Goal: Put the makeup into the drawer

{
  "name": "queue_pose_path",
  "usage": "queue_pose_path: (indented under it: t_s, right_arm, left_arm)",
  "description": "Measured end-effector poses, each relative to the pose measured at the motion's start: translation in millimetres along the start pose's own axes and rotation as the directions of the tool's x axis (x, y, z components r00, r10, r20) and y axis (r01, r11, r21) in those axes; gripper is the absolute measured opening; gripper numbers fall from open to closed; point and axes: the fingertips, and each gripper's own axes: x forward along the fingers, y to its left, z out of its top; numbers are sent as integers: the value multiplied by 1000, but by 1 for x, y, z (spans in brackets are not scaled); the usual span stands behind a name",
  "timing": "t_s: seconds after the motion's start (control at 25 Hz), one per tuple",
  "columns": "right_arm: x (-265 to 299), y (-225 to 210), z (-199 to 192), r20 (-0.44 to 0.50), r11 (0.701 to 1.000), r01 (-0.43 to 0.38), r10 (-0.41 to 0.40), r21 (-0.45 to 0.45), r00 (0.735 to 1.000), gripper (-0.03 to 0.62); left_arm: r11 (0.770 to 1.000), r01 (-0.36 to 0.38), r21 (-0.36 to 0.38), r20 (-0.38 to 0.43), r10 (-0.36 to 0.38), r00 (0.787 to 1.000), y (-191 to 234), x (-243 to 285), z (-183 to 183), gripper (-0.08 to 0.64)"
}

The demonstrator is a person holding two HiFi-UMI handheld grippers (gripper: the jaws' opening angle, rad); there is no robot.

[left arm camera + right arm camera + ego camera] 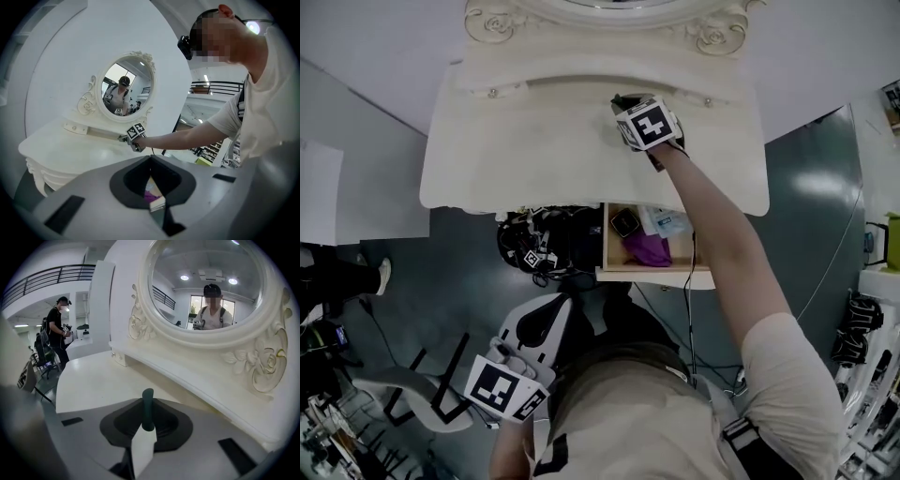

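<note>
1. The right gripper pinches a slim dark green makeup stick, perhaps a liner or mascara. The stick's rounded end pokes out past the jaw tips, so the grip sits on the shaft.
2. The gripper hangs over the cream vanity surface, near the back ledge under the oval mirror. The stick looks lifted clear of the surface, ready to be carried, though the angle leaves that unsure.
3. The drawer stands pulled open below the surface's front edge, well apart from the stick. A purple pouch and a round compact lie inside, with room left.
4. The left gripper waits low by the person's body, jaws pressed together on nothing and pointing towards the drawer, out of the carrying path.
</note>
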Motion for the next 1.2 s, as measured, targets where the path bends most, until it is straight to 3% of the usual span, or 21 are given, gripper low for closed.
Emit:
queue_pose_path:
  t_s: [0.28, 0.48, 0.88, 1.04, 1.2]
  right_arm:
    - [-43, 16, 2, 41, 994, 17, -21, 105, 999, 64]
    - [-76, 42, 1, 99, 973, 6, -29, 229, 995, 64]
    - [-134, 116, 27, 162, 972, -22, -17, 235, 987, 64]
    - [-159, 144, 26, 185, 957, -28, -27, 290, 982, 64]
    - [-170, 185, 31, 211, 963, -69, 13, 262, 977, 64]
  left_arm:
    - [999, 38, 27, 32, -38, 999, 0, -27, 6, 58]
    - [996, 59, 60, 63, -63, 996, 14, -58, 11, 58]
    - [995, 71, 71, 137, -80, 987, 45, -113, 27, 58]
    - [982, 115, 149, 112, -133, 985, 44, -123, 27, 58]
    - [977, 65, 204, 103, -87, 991, 65, -139, 26, 58]
